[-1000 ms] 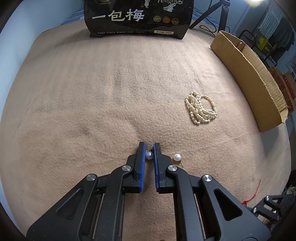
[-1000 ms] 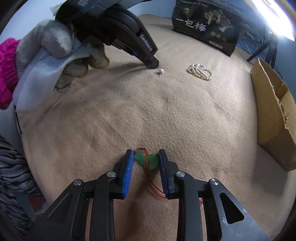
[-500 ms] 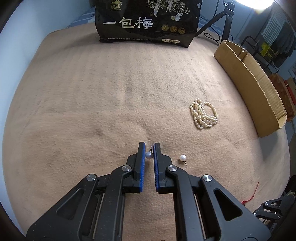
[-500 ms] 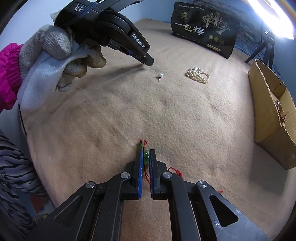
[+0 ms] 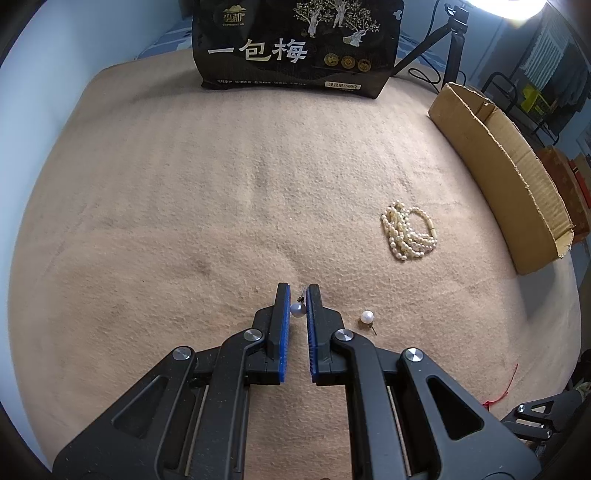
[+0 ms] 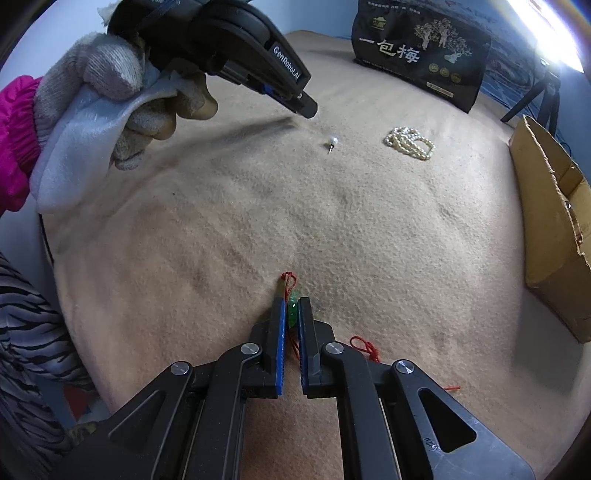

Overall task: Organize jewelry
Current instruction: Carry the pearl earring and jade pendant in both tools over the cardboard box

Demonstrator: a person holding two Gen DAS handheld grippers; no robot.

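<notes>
Overhead, bright light (image 5: 517,7) washes tan blanket (image 5: 184,184), cardboard box (image 5: 509,166).

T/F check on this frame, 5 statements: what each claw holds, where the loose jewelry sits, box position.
1. The left claw is shut on a round white pearl stud earring. True.
2. The right claw is open and holds nothing. False: it is shut on a green pendant on red cord.
3. A second pearl stud earring lies loose on the tan fleece blanket. True.
4. The coiled cream pearl strand sits inside the brown cardboard box. False: it lies on the blanket, apart from the box.
5. A black printed snack bag stands at the blanket's far edge. True.
</notes>
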